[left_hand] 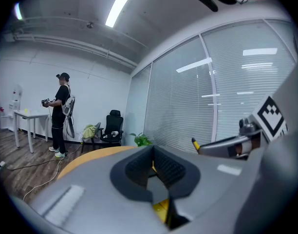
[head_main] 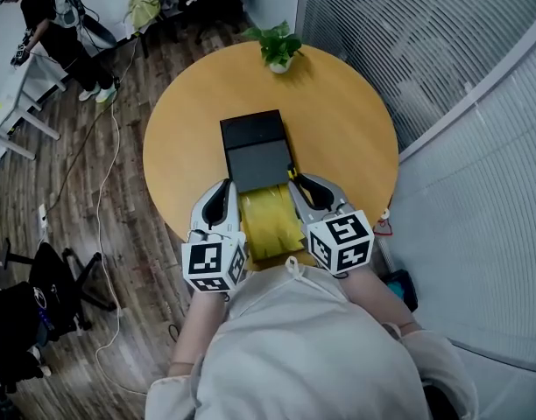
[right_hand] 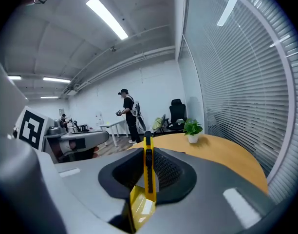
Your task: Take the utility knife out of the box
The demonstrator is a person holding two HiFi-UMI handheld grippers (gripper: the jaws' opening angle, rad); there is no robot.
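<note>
1. Knife (right_hand: 148, 172): only the R gripper view shows it well. It's a slim yellow body w/ a black slider strip, standing upright, and its lower end is lost behind a yellow pack (right_hand: 139, 206).
2. It's out of the box (head_main: 256, 147), held over the near table (head_main: 347, 121) edge. The R gripper (head_main: 305, 185) has its jaws pressed onto the knife's flat sides.
3. Head view: can't pick the knife out. It blends w/ the pack lying between the grippers, and the marker cubes cover the rest.
4. L gripper view catches just the knife's yellow-black tip poking from the R gripper, off to the right.
5. L gripper (left_hand: 154, 167): jaws drawn nearly together w/ a yellow sliver between the pads. Looks like it's pinching the pack's edge, but that's hard to confirm.
6. Box: dark, lies flat mid-table just beyond the pack. Its inside isn't visible in any view.
7. Plant (head_main: 277, 46) sits at the table's far edge.
8. A person (head_main: 53, 24) stands well away by a white desk.
</note>
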